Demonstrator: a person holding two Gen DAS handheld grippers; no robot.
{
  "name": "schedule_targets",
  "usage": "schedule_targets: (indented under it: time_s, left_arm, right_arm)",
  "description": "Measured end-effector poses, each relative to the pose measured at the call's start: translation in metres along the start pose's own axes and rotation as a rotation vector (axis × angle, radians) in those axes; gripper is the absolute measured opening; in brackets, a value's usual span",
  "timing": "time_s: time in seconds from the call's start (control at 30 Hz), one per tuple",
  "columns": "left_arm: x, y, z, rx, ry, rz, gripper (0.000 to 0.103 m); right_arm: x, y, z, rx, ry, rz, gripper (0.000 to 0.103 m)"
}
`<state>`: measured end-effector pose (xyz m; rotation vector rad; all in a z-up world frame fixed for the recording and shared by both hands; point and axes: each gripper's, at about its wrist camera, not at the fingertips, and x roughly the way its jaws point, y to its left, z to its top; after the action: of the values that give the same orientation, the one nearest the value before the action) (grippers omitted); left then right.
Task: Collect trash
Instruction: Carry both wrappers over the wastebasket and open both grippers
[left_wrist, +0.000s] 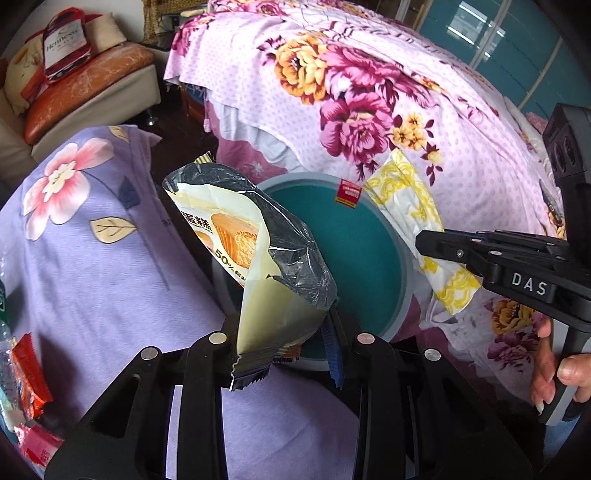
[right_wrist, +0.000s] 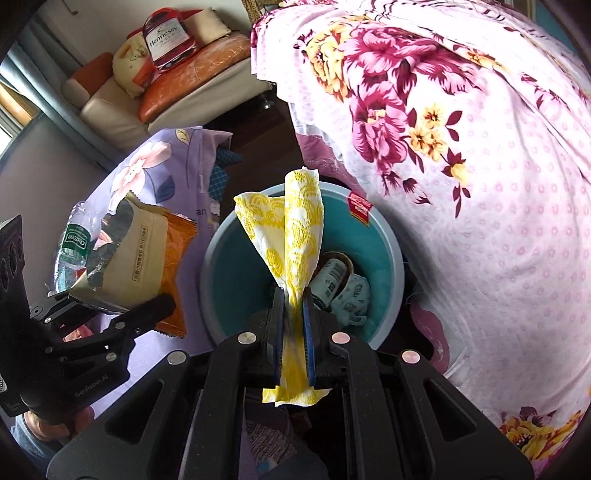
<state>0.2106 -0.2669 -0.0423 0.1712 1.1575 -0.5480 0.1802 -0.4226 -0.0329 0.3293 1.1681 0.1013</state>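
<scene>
My left gripper (left_wrist: 282, 341) is shut on an empty cake snack bag (left_wrist: 255, 254), cream outside and silver inside, held upright beside the teal trash bin (left_wrist: 402, 273). My right gripper (right_wrist: 293, 332) is shut on a white tissue with yellow print (right_wrist: 295, 236) and holds it above the bin (right_wrist: 218, 251). The tissue also shows in the left wrist view (left_wrist: 410, 203), with the right gripper (left_wrist: 436, 247) over the bin's right rim. The left gripper (right_wrist: 155, 302) and its bag (right_wrist: 136, 258) show left of the bin. Crumpled wrappers (right_wrist: 343, 291) lie inside the bin.
A purple flowered cloth (left_wrist: 110, 277) covers the surface on the left, with red wrappers (left_wrist: 29, 373) and a plastic bottle (right_wrist: 74, 243) on it. A pink flowered bed cover (left_wrist: 369, 92) rises behind and right of the bin. A sofa (left_wrist: 81, 96) stands at the far left.
</scene>
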Motion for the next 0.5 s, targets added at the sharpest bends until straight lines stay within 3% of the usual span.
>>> schedule_targets:
  time_s: [0.13, 0.23, 0.3, 0.37, 0.5]
  left_arm:
    - [0.015, -0.005, 0.002, 0.004, 0.03, -0.012, 0.033]
    - [0.02, -0.007, 0.003, 0.006, 0.032, -0.012, 0.043]
    - [0.021, -0.007, 0.005, 0.002, 0.03, -0.004, 0.072]
    - [0.018, -0.006, 0.005, -0.002, 0.014, 0.022, 0.09]
    - [0.015, -0.001, 0.001, -0.012, 0.009, 0.04, 0.094]
  right_arm:
    - [0.002, -0.008, 0.001, 0.015, 0.0, -0.004, 0.01]
    - [0.003, -0.013, 0.002, 0.022, 0.001, -0.009, 0.01]
    - [0.004, -0.016, 0.002, 0.027, 0.002, -0.012, 0.01]
    - [0.004, -0.017, 0.003, 0.03, 0.003, -0.014, 0.01]
    - [0.006, -0.019, 0.003, 0.033, 0.004, -0.017, 0.011]
